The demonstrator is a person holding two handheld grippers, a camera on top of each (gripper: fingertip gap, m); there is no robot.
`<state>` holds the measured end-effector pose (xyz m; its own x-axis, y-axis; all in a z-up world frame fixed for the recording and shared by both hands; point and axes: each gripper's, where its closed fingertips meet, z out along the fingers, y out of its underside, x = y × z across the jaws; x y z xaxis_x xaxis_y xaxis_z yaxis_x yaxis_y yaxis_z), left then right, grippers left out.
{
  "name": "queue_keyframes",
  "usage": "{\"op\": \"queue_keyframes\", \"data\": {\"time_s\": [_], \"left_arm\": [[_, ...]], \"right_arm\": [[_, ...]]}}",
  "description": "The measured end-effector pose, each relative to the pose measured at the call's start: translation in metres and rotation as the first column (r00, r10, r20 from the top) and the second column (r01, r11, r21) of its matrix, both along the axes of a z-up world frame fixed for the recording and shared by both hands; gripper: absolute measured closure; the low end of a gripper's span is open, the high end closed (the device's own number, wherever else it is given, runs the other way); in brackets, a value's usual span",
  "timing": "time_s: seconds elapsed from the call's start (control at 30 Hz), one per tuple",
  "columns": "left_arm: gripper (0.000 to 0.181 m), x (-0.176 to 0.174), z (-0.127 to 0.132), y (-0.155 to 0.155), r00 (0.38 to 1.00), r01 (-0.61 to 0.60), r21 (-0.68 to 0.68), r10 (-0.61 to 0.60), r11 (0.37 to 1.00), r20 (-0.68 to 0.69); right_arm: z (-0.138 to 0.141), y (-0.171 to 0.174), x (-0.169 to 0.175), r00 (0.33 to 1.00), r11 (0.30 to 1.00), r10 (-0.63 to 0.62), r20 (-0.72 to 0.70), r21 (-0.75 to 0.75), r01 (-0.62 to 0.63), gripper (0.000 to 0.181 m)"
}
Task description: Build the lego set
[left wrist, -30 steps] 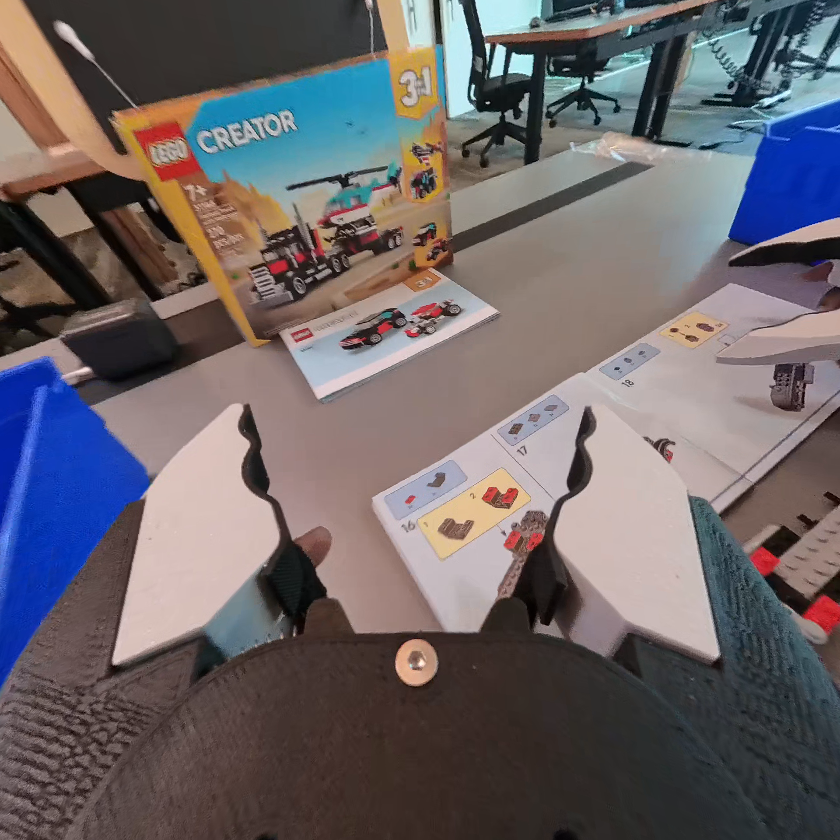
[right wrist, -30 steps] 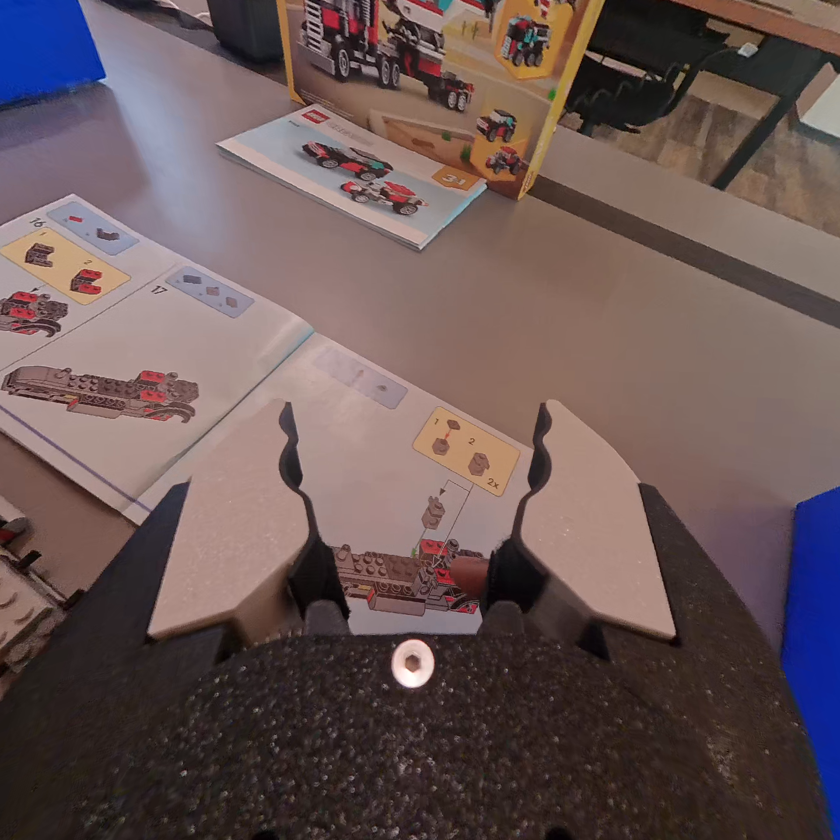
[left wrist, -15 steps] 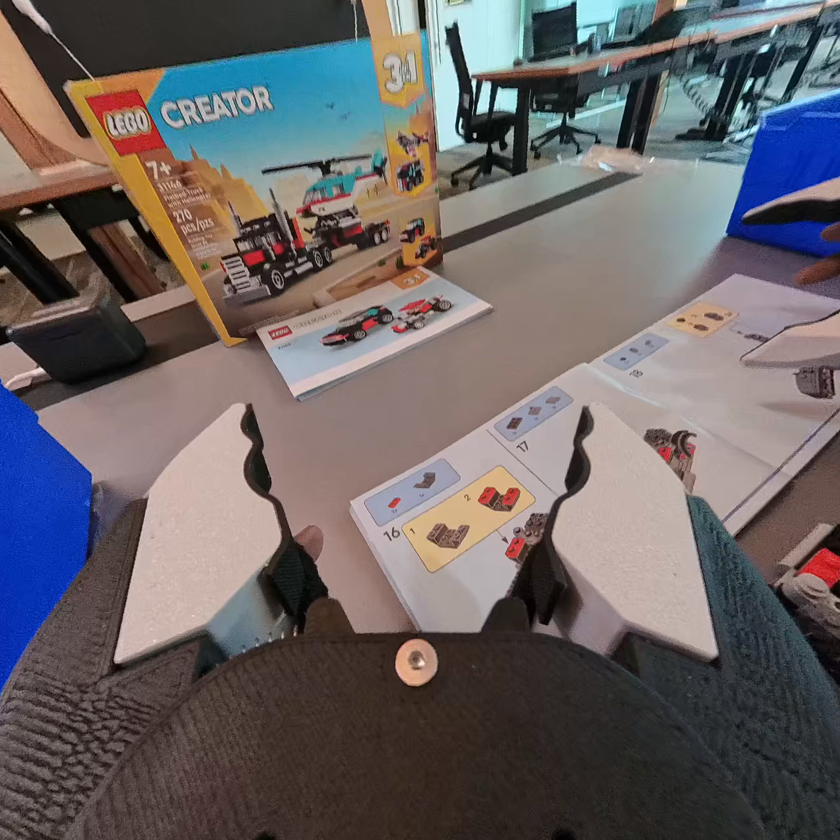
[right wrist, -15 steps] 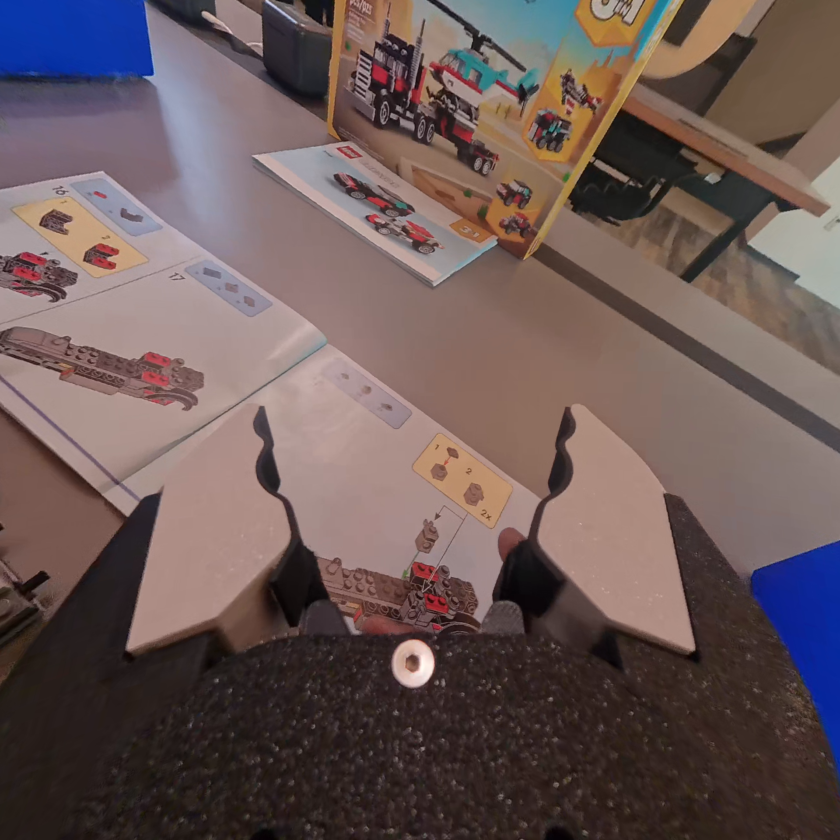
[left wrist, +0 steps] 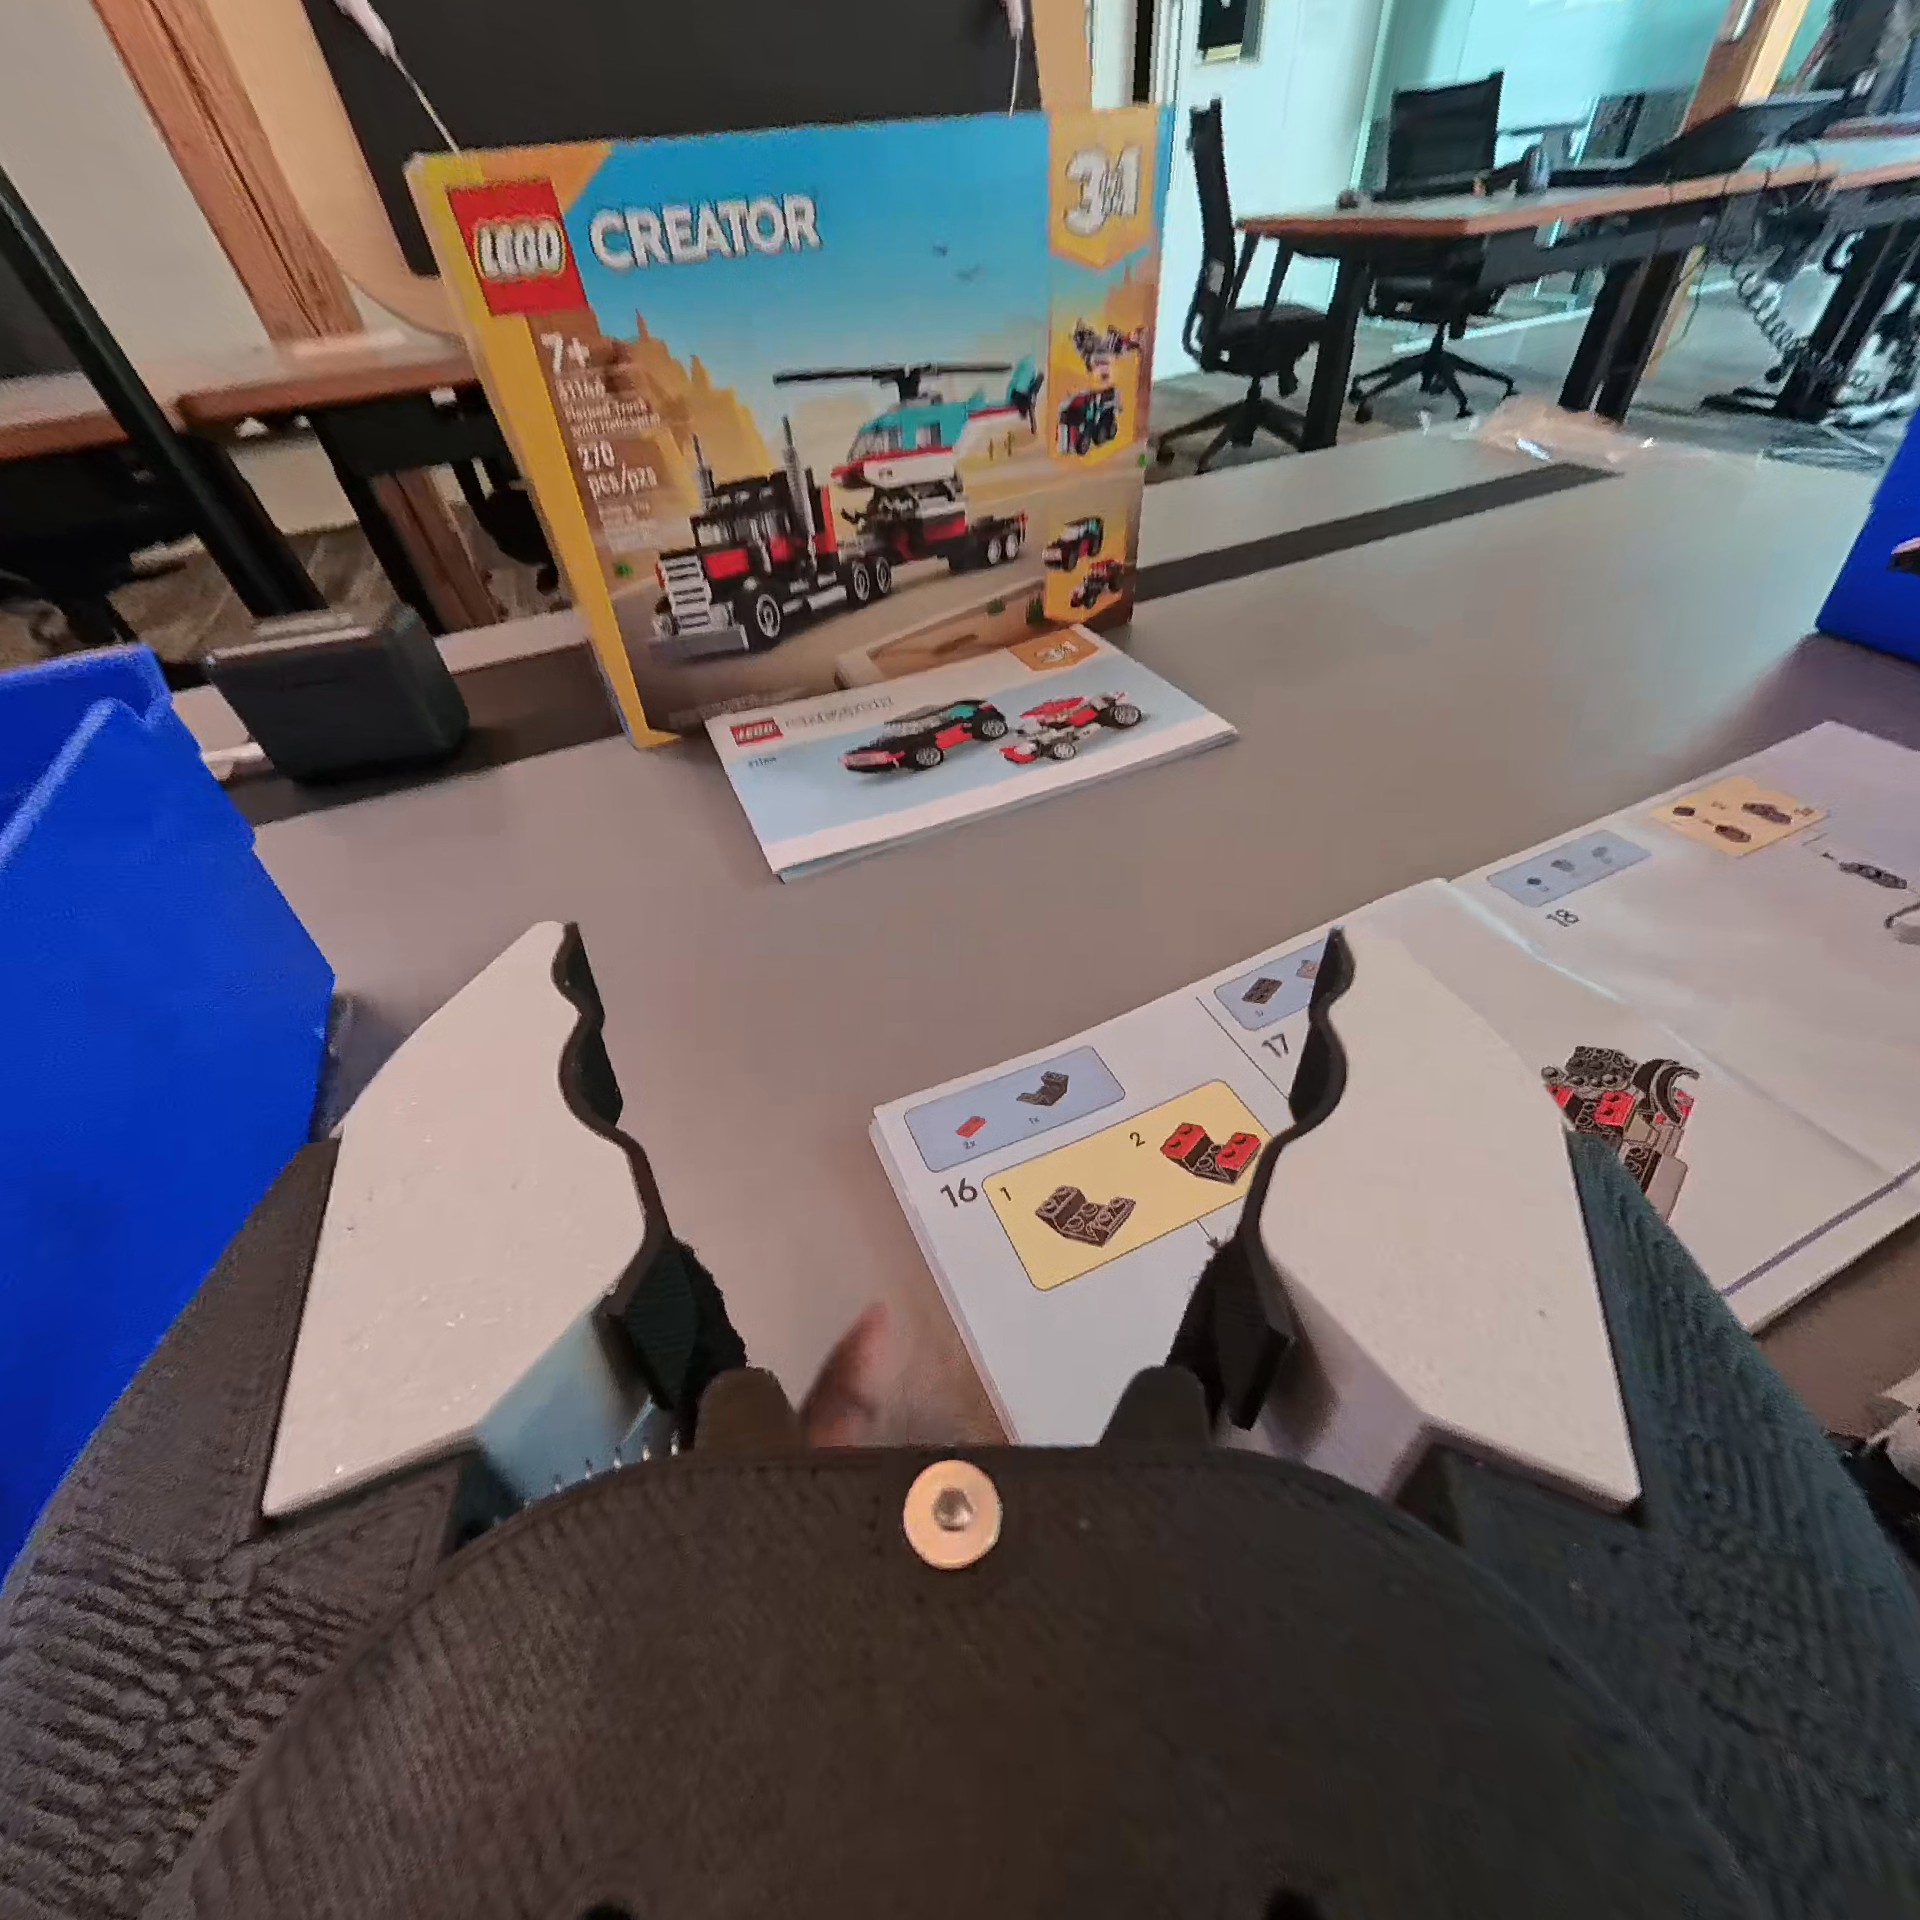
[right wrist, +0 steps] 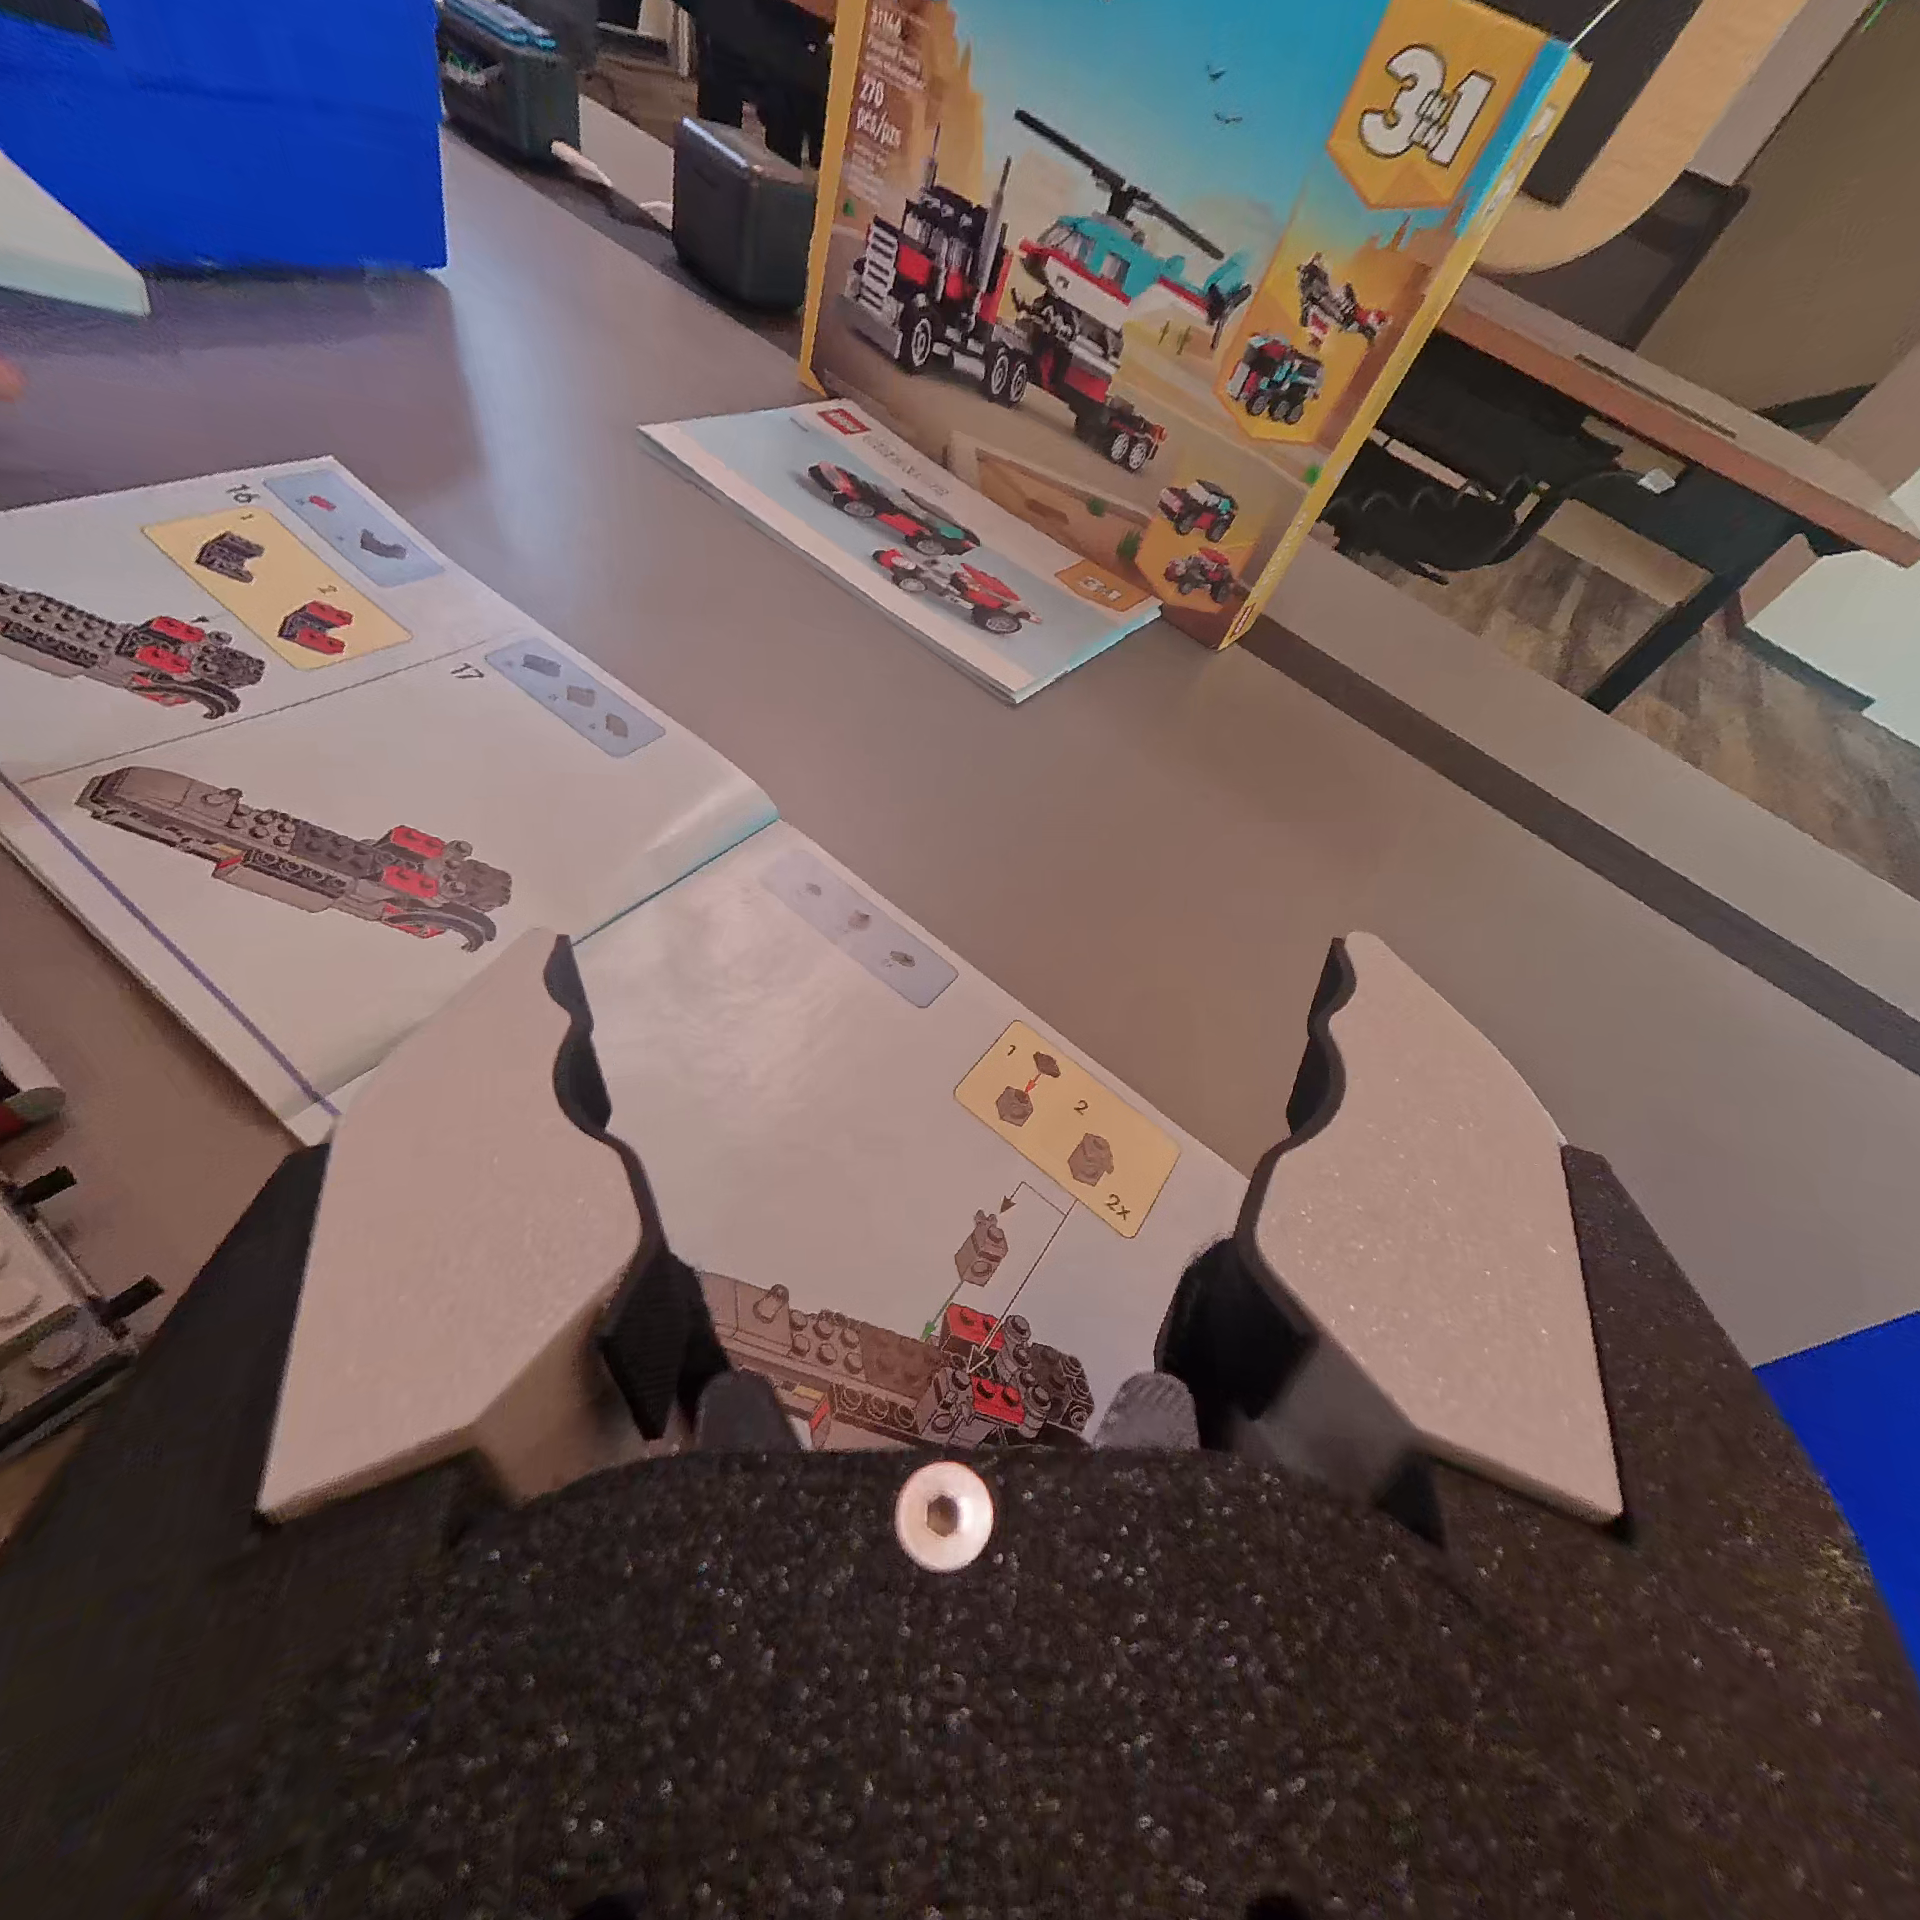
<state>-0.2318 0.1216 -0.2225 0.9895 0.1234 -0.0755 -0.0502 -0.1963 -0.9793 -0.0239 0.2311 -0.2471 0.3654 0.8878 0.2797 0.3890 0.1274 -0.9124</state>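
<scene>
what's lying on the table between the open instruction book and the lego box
A closed booklet lies flat there, its far edge against the box; both wrist views show it.

We see a smooth, matt grey table [left wrist: 1299, 675] carrying a glossy printed cardboard box [left wrist: 821, 416], a closed paper booklet [left wrist: 977, 758] with a slight sheen, and an open paper instruction manual [right wrist: 343, 790] whose pages catch glare. Our left gripper [left wrist: 951, 956] has flat, finely grained matt grey fingers [left wrist: 457, 1195] on a ribbed black plastic body; the right gripper [right wrist: 951, 956] body looks pebbled. Both show a shiny metal screw [right wrist: 943, 1515]. The blue bin [left wrist: 114, 987] is smooth plastic.
</scene>
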Motion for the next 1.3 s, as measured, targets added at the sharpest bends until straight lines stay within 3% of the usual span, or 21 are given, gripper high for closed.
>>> {"op": "queue_keyframes", "data": {"time_s": [0.23,0.3,0.4,0.7,0.87,1.3], "left_arm": [[0.045,0.011,0.009,-0.001,0.993,0.052,0.056,-0.046,0.997,-0.107],[0.036,0.016,0.010,0.000,0.994,0.073,0.068,-0.066,0.995,-0.088],[0.036,0.016,0.010,-0.003,0.996,0.079,0.074,-0.075,0.994,-0.058],[0.036,0.014,0.010,-0.005,0.986,0.054,0.061,-0.044,0.997,-0.163],[0.036,0.015,-0.001,-0.003,0.969,0.040,-0.022,-0.044,0.999,-0.244],[0.036,0.023,0.000,-0.002,0.978,0.071,-0.011,-0.072,0.997,-0.198]], "right_arm": [[-0.015,-0.001,0.003,0.994,1.000,-0.010,0.109,-0.028,0.013,0.039],[-0.018,-0.002,0.002,0.993,0.999,-0.002,0.119,-0.031,0.006,0.033],[-0.020,-0.001,0.003,0.991,1.000,-0.011,0.136,-0.025,0.015,0.033],[-0.010,0.008,0.008,0.995,0.998,-0.068,0.067,-0.013,0.069,0.033],[-0.009,0.008,0.009,0.995,0.997,-0.076,0.072,0.007,0.075,0.035],[0.012,0.004,0.016,0.994,0.995,-0.084,-0.072,0.051,0.088,0.041]]}}
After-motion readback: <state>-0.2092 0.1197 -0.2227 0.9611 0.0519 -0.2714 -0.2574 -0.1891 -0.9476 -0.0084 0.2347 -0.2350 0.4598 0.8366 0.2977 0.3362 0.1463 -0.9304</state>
